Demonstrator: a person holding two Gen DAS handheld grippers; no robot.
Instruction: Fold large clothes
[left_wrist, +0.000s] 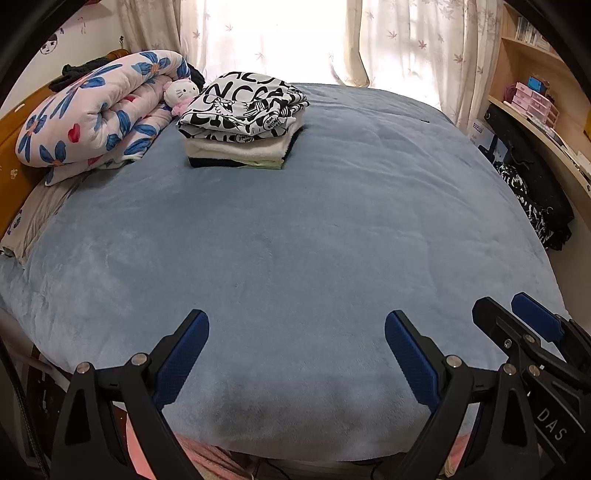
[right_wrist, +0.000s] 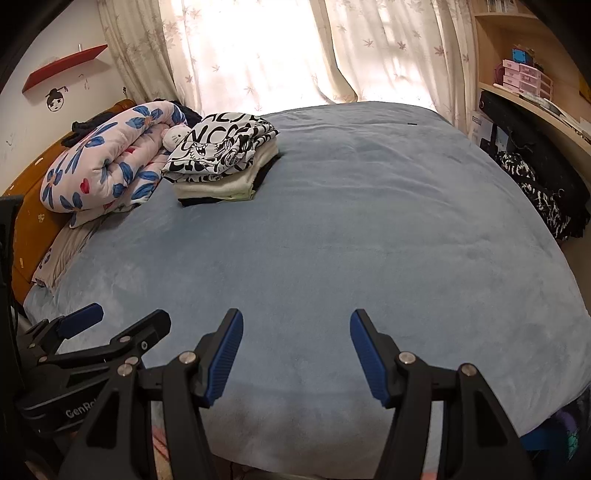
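A stack of folded clothes lies on the far left of the blue bed, topped by a black-and-white printed garment over cream and dark pieces. My left gripper hovers open over the bed's near edge, nothing between its blue pads. My right gripper is also open and empty beside it, and shows at the right edge of the left wrist view as the right gripper. More black-and-white clothing hangs on a chair right of the bed.
A rolled floral quilt and a white plush toy lie by the orange headboard. Curtains cover the window behind the bed. A wooden desk with shelves stands at the right.
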